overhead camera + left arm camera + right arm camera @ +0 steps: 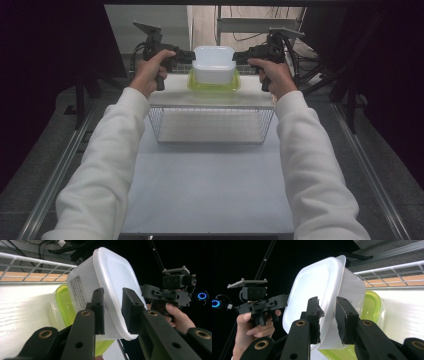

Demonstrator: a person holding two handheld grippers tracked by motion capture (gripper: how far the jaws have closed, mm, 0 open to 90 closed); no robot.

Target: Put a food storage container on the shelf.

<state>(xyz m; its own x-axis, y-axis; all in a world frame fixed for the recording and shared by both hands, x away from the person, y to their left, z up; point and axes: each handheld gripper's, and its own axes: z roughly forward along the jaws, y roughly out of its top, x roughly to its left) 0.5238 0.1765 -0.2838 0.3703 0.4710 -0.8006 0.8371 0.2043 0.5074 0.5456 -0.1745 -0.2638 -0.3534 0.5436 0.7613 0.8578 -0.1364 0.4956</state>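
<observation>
white tub (214, 64) sits nested in the green-rimmed tub (213, 86) at the far edge of the desk (210, 190), just behind the wire basket (211, 125). left tongs (113, 311) and right tongs (327, 320) each straddle the white tub's rim on opposite sides, narrow, pads close to the plastic but seemingly loosening. if this is a release, ease both sides off evenly and draw straight outward so the rim isn't dragged.
</observation>
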